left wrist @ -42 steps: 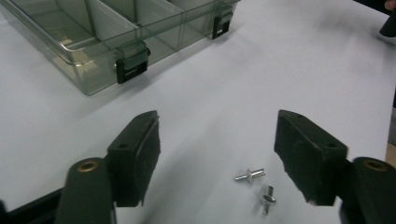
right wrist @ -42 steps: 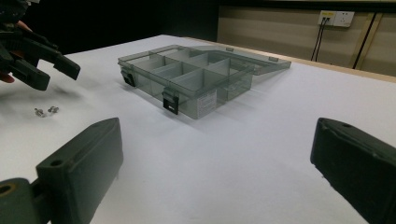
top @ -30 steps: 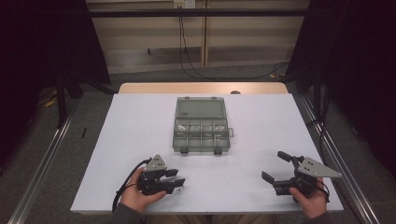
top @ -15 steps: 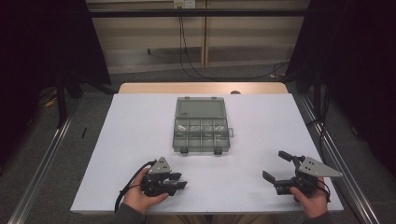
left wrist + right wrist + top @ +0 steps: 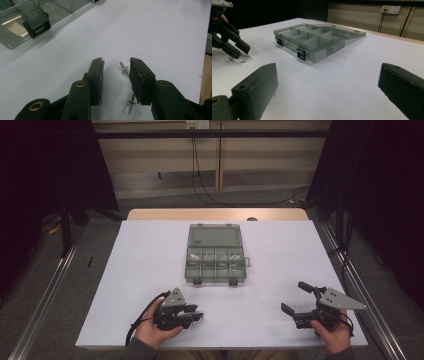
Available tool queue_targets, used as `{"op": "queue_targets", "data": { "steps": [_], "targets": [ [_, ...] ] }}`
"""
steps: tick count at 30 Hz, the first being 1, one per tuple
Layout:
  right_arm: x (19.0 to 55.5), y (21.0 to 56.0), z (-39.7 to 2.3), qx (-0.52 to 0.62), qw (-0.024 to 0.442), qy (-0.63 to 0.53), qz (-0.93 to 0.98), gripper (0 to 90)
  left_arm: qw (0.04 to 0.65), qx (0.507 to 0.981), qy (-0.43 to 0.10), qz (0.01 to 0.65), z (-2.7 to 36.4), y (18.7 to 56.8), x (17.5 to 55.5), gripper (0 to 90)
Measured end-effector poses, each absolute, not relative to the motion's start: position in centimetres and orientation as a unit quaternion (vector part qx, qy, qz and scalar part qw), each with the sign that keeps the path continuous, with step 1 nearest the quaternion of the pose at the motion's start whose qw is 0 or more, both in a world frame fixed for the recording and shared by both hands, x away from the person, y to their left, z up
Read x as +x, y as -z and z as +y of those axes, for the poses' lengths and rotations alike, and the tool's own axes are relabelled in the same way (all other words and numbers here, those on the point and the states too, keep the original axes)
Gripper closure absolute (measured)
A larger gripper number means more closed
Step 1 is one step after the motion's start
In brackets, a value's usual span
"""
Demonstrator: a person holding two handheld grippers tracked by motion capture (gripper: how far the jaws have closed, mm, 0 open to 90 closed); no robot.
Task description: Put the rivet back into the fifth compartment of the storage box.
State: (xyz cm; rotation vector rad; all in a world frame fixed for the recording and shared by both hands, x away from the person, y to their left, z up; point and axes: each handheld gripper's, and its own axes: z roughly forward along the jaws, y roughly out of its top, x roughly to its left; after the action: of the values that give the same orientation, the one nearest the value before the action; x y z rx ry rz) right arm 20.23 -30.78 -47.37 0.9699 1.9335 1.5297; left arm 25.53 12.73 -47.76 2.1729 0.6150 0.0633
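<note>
Low over the white table [image 5: 140, 270] near its front edge, my left gripper [image 5: 200, 313] [image 5: 117, 62] has just been closing its jaws, which still stand a little apart. One small metal screw [image 5: 124, 68] lies on the table between the tips, close to the right-hand jaw and not pressed. A second screw [image 5: 130, 103] lies further back by that same jaw. My right gripper [image 5: 294, 296] [image 5: 329, 75] rests wide open at the front right with nothing between its jaws. Its view shows the left gripper [image 5: 234, 47] above both screws [image 5: 243, 60].
A clear grey compartment box [image 5: 215, 255] [image 5: 317, 40] sits mid-table with its lid folded open to the far side and two black latches facing me. One latch [image 5: 37, 23] appears in the left gripper view. A wooden strip [image 5: 215, 214] borders the far edge.
The left gripper's jaws have drawn closer together, and the hand has shifted slightly. The right gripper and the box have not moved.
</note>
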Motion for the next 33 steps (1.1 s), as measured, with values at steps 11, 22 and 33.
{"op": "queue_targets", "data": {
  "steps": [11, 22, 33],
  "targets": [
    [20.22, 47.38, -30.8, 0.356, 0.244, -0.56, 0.708, 2.1, 0.414, 0.878, -0.017, 0.238, 11.62, 48.28, 25.49, 69.2],
    [20.23, 47.36, -30.79, 0.355, 0.244, -0.56, 0.708, 2.2, 0.416, 0.875, -0.02, 0.247, 11.87, 48.41, 25.71, 82.7],
    [20.21, 47.36, -30.84, 0.357, 0.243, -0.561, 0.706, 2.2, 0.43, 0.863, -0.014, 0.265, 12.41, 48.04, 26.29, 82.7]
  ]
}}
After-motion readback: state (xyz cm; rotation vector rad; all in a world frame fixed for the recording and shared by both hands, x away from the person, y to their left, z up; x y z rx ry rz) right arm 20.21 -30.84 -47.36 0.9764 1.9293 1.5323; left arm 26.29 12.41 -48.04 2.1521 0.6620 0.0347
